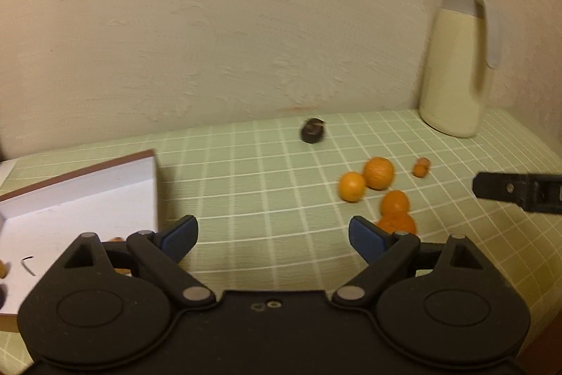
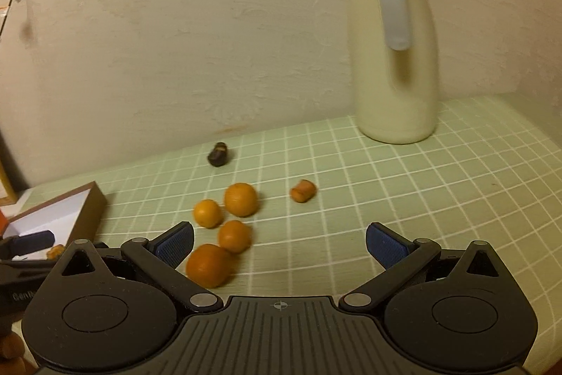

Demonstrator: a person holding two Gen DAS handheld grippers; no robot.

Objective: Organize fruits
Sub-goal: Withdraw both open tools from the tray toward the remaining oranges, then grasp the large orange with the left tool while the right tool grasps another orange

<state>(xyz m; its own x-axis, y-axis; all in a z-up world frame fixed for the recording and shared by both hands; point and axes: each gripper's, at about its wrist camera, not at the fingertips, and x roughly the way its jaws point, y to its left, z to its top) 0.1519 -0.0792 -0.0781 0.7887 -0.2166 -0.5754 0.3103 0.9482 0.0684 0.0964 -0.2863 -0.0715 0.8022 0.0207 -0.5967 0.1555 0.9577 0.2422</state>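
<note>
Now we hold both the left gripper (image 1: pixel 273 236) & right gripper (image 2: pixel 280 243) spread wide, empty; round orange fruits (image 2: pixel 236 235) lie just ahead-left of the right, brown-rimmed white box (image 1: pixel 105 195) left, prob. their destination.

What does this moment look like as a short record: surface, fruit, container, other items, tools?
surface: green checked tablecloth against a wall
fruit: four oranges clustered loose on the cloth; a smaller orange piece apart to their right
container: white box with brown rim, left of the fruit
other items: cream jug upright at the back; small dark item near the wall
left tool: open, holding nothing
right tool: open, holding nothing
</note>
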